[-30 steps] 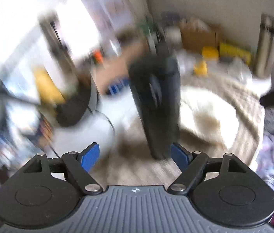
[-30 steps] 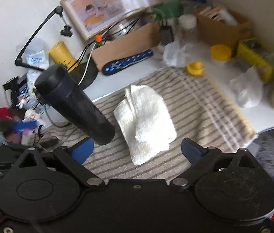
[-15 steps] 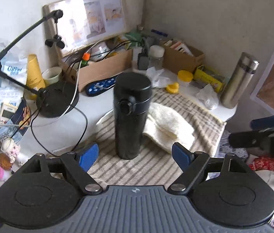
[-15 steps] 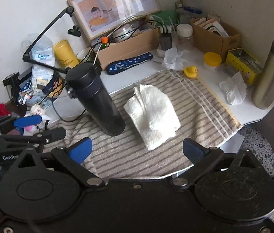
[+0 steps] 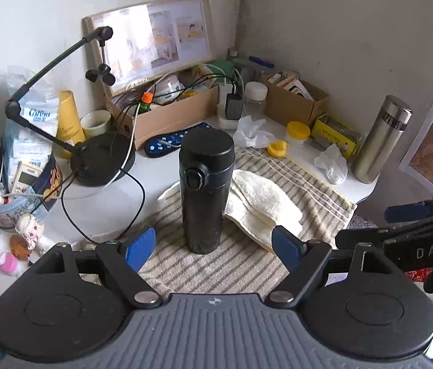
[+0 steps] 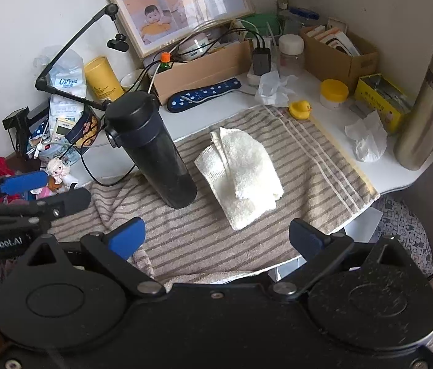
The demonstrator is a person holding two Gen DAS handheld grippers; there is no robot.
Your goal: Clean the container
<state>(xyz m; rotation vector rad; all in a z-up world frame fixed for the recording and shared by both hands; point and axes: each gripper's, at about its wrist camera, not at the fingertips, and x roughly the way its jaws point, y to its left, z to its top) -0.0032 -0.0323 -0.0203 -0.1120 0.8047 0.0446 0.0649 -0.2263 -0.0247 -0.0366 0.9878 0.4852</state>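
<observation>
Both the left gripper (image 5: 213,247) and right gripper (image 6: 216,238) have jaws spread wide and empty, the black flask (image 5: 205,189) standing upright just ahead of the left jaws, the white cloth (image 6: 241,178) beside it.

You face a corner of plain off-white plaster walls (image 5: 339,30), a cluttered white desk (image 6: 216,113) beneath, and a brown wooden window frame (image 5: 431,153) admitting daylight.

A white desk (image 6: 210,117) carries a striped towel (image 6: 308,166) spread over its front. Directly on the bare top sit a lamp base (image 5: 102,160), a steel flask (image 6: 428,107), a yellow-lidded jar (image 6: 334,93), cardboard boxes (image 6: 204,70) and crumpled tissues (image 6: 367,138).
</observation>
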